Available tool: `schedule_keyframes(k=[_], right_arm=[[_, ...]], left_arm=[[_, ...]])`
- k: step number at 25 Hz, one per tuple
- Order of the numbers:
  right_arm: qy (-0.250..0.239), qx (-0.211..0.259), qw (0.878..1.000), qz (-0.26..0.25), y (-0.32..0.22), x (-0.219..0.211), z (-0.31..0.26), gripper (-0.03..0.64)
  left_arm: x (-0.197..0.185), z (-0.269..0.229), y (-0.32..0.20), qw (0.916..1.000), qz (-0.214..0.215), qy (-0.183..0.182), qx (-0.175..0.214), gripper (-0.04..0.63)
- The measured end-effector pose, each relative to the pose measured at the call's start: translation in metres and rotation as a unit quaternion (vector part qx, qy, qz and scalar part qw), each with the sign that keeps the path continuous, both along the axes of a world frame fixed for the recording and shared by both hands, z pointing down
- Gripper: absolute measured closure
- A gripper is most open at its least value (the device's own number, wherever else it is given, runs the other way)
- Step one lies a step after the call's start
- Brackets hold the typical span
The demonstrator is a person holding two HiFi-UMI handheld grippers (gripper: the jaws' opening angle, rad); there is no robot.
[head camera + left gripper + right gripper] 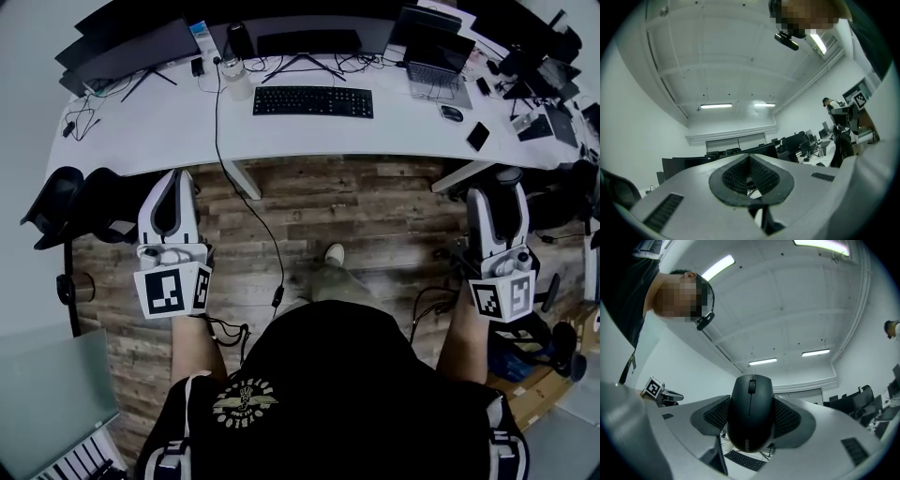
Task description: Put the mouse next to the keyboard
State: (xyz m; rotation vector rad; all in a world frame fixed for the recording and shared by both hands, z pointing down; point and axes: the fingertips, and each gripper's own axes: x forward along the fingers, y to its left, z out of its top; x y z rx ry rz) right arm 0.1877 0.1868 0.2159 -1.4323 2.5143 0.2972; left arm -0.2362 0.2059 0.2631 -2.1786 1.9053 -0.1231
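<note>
Left gripper (750, 164): jaws together, nothing between them. Right gripper (495, 202): clamped across the flanks of the black mouse (751, 418), keyboard (313, 101) well ahead of it; the shell is judged light, rigid and rather slick, so a hold at its sides suits it

No legible text anywhere; only a tiny, unreadable brand mark on the black mouse (750, 413)

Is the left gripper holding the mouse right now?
No, the left gripper has its jaws together on nothing, while the black mouse sits clamped in the right gripper.
</note>
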Motion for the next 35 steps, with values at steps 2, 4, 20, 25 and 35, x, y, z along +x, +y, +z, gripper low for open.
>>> schedule_keyframes(k=[2, 4, 20, 25, 35], right_arm=[[0.002, -0.006, 1.000, 0.000, -0.012, -0.002, 0.006, 0.330], [0.003, -0.013, 1.000, 0.001, -0.024, -0.004, 0.012, 0.330], [-0.009, -0.042, 0.999, -0.001, -0.112, 0.001, 0.033, 0.330], [-0.011, -0.050, 0.999, -0.013, -0.141, 0.002, 0.035, 0.330], [-0.015, -0.042, 0.998, -0.051, -0.202, 0.016, 0.023, 0.330]], left_arm=[[0.002, 0.006, -0.013, 1.0000, -0.003, -0.005, -0.007, 0.594], [0.006, 0.012, -0.026, 0.9998, -0.003, -0.010, -0.015, 0.594], [0.032, 0.014, -0.114, 0.9995, 0.003, -0.018, -0.028, 0.594], [0.033, 0.007, -0.138, 0.9994, -0.009, -0.017, -0.027, 0.594], [0.033, -0.014, -0.169, 0.9980, -0.059, -0.017, -0.016, 0.594]])
